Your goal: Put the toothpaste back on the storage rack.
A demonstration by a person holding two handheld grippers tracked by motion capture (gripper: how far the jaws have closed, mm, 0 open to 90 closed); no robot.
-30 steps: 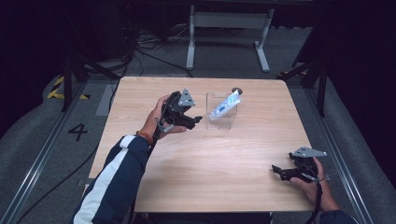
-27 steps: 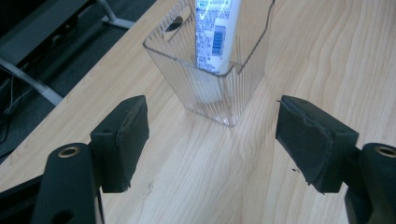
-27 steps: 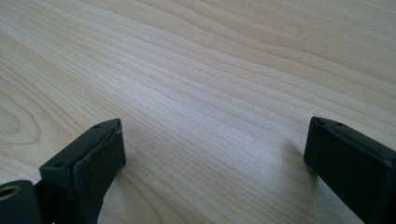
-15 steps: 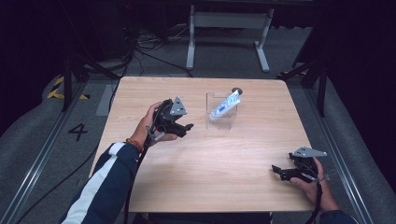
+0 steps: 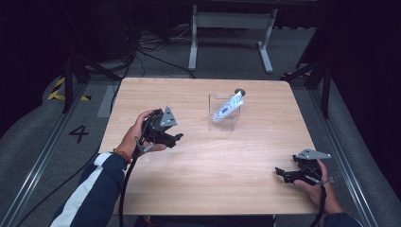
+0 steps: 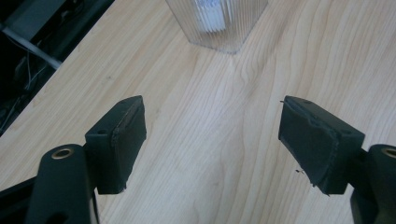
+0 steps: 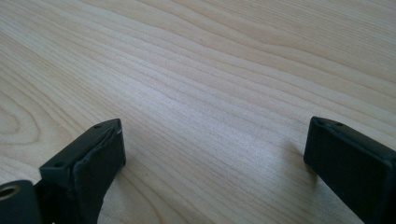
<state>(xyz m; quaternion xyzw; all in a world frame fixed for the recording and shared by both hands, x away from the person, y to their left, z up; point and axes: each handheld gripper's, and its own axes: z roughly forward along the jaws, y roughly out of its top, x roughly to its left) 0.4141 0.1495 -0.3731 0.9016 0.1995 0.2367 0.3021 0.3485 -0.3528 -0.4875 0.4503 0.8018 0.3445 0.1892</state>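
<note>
Left tongs (image 5: 176, 138) are sitting over the left half of the pale wood-grain surface (image 5: 203, 175), held in the person's left hand (image 5: 137, 135), jaws pointing toward the clear ribbed plastic box (image 5: 224, 113). Jaws are standing apart with nothing between them; they have just been opening a little further. In the left gripper view the pads (image 6: 125, 140) are hanging released above bare wood, and the box (image 6: 217, 22) is showing straight ahead at the top edge, well apart from the jaws.

The box is standing upright near the middle of the surface, toward the far edge. A white and blue tube with a dark cap (image 5: 228, 105) is leaning inside it, tilted, cap end poking out over the far right corner of the box. Through the ribbed wall in the left gripper view the tube (image 6: 209, 8) is reading as a blurred white shape.

Right tongs (image 5: 282, 174) are resting low near the right front corner of the surface, in the person's right hand (image 5: 317, 187), well apart from the box. Jaws are released there too: the right gripper view is showing both pads (image 7: 100, 158) wide apart over bare wood.
</note>
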